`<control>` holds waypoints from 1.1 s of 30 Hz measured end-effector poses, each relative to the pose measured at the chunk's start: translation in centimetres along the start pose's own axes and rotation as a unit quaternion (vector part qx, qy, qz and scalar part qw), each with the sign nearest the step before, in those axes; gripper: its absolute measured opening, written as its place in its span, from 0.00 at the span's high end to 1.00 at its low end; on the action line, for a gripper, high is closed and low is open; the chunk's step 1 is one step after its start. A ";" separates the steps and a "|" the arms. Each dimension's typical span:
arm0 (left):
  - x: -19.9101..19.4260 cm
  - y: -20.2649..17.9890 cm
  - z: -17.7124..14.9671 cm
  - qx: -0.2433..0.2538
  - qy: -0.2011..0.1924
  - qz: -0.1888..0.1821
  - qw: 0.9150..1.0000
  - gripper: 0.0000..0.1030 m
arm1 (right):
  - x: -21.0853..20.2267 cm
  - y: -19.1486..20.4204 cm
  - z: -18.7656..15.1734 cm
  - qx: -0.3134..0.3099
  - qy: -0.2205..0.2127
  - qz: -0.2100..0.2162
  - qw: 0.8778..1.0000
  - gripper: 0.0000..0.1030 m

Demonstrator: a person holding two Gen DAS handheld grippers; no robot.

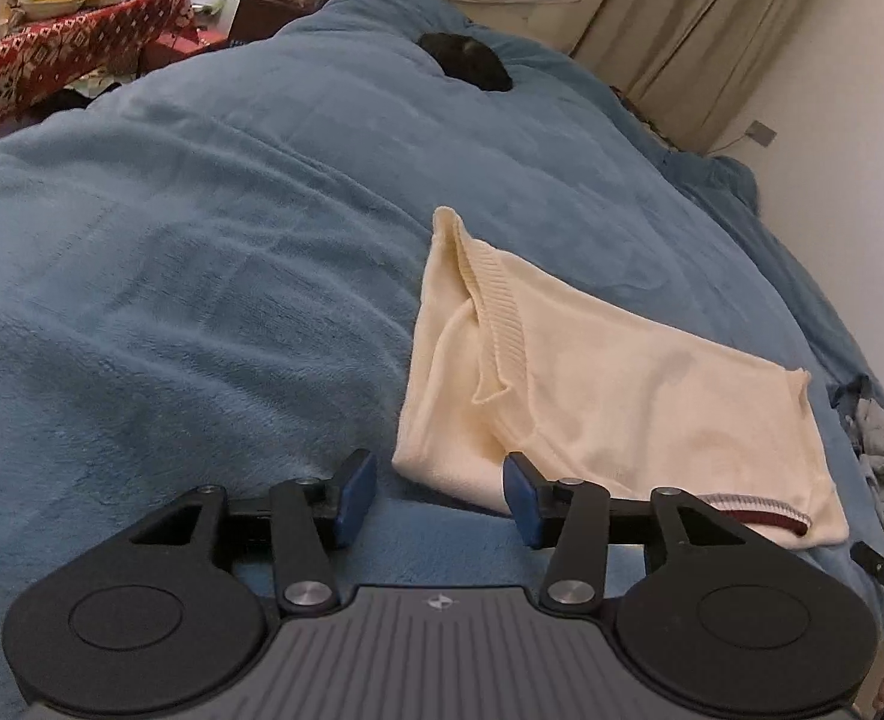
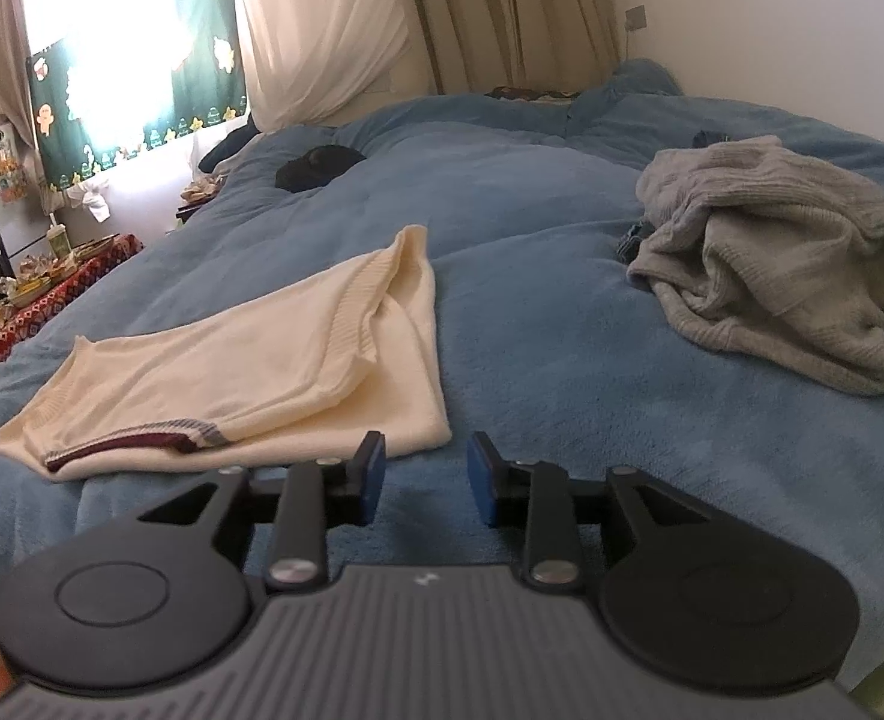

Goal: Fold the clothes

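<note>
left gripper part open, empty, right gripper likewise

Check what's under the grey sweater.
The grey sweater lies crumpled on the blue blanket. A bit of dark blue fabric peeks out at its left edge; the rest is covered.

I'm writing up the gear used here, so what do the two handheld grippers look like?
Both look alike. The left gripper and right gripper each have two blue pads on black linkage arms with silver pivot bolts, two round black discs at the sides, and a ribbed grey body bearing a small white logo. No cables or sleeves show.
</note>
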State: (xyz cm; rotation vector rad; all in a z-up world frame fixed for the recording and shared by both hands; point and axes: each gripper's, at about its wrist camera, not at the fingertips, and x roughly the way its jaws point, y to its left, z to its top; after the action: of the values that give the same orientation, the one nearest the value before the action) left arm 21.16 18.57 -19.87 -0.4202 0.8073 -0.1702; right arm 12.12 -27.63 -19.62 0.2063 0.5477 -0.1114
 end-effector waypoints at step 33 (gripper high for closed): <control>2.8 -1.8 0.3 0.025 -0.016 0.014 0.999 0.89 | 1.4 -1.1 0.6 0.046 0.017 0.007 0.999 0.66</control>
State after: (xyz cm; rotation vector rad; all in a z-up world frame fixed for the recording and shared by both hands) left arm 23.28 16.21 -20.77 -0.3644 0.7748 -0.1570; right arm 13.41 -28.87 -20.05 0.3017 0.5748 -0.1192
